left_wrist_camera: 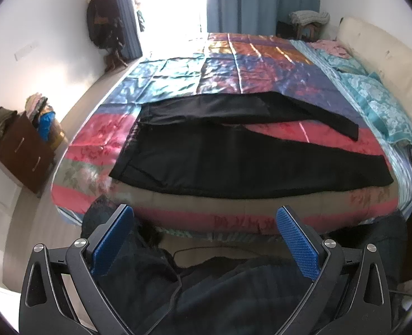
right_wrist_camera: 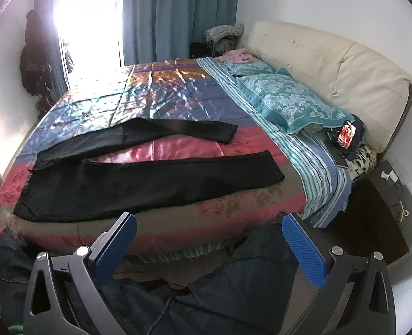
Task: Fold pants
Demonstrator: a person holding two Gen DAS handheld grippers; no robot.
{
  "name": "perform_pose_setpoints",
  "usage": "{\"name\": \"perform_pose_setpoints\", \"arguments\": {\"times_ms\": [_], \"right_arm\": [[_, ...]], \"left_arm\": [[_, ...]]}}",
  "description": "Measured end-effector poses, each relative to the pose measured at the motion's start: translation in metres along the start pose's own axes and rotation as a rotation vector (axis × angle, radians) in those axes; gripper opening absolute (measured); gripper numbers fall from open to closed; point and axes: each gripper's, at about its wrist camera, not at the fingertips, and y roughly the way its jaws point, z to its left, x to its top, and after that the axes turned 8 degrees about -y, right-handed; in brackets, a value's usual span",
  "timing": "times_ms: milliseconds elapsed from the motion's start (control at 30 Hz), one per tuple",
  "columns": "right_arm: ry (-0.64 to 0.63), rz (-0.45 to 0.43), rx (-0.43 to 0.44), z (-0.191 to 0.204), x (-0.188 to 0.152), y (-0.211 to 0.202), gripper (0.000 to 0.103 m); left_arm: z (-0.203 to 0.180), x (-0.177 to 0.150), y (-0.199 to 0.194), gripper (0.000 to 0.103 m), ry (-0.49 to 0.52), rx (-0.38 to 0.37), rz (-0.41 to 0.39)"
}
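Note:
Black pants (left_wrist_camera: 234, 156) lie flat on the bed, waist to the left, both legs spread apart and pointing right. They also show in the right wrist view (right_wrist_camera: 139, 184). My left gripper (left_wrist_camera: 204, 215) is open and empty, held off the bed's near edge, below the pants' near leg. My right gripper (right_wrist_camera: 208, 223) is open and empty, also short of the bed's near edge, below the near leg's lower half. Neither gripper touches the pants.
The bed has a shiny patchwork quilt (left_wrist_camera: 234, 64), teal pillows (right_wrist_camera: 287, 103) and a cream headboard (right_wrist_camera: 331, 64) at the right. A phone (right_wrist_camera: 347, 135) lies by the pillows. A wooden dresser (left_wrist_camera: 24, 150) stands left; a dark box (right_wrist_camera: 384, 209) stands right. Dark fabric (right_wrist_camera: 234, 293) lies below the grippers.

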Motion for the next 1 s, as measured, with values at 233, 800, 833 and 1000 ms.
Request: {"name": "perform_pose_setpoints", "arguments": {"times_ms": [233,800,833,1000], "right_arm": [[0.0,0.018,-0.029,0.001,0.0,0.003,0.103],[-0.039,0.021,-0.025,0.01,0.001,0.008,0.103],[-0.042,0.022,-0.024,0.01,0.002,0.008,0.103],[-0.05,0.016,-0.022,0.013,0.004,0.008,0.103]], "left_arm": [[-0.001,-0.001,0.002,0.102,0.009,0.0,0.001],[-0.001,-0.003,0.008,0.102,0.015,0.021,0.026],[0.0,-0.003,0.009,0.102,0.014,0.021,0.027],[0.0,-0.002,0.011,0.102,0.015,0.022,0.031]]}}
